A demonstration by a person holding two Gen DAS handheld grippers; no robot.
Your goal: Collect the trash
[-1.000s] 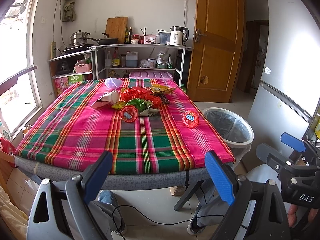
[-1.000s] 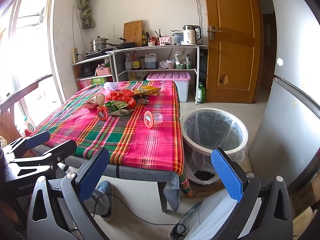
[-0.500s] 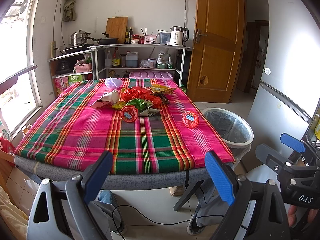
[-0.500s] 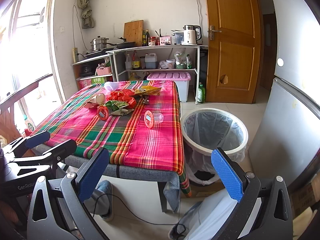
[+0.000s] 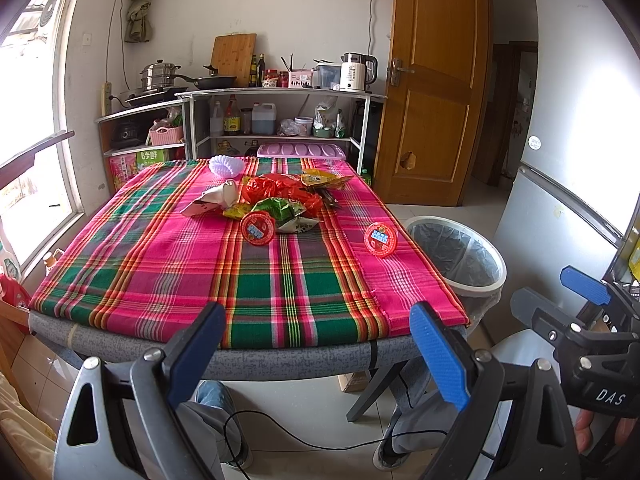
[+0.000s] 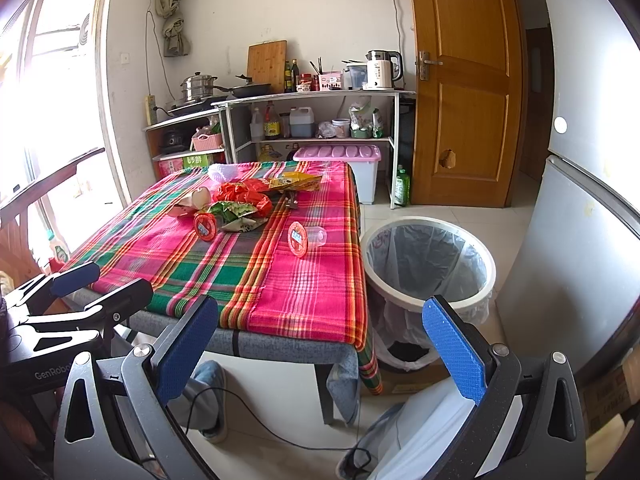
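Plaid-covered table carries wrapper pile mid-cloth, two red-lidded cups nearby. Lined bin beside table's right edge. Left gripper and right gripper: jaws apart, empty, short of table.

The trash bin's base hides behind the table; wrapper labels unreadable.

Near table: bare cloth, lower half of frame, open passage.
Mid table: wrapper pile, two cups block.
Right: bin just beside table edge, fridge behind.
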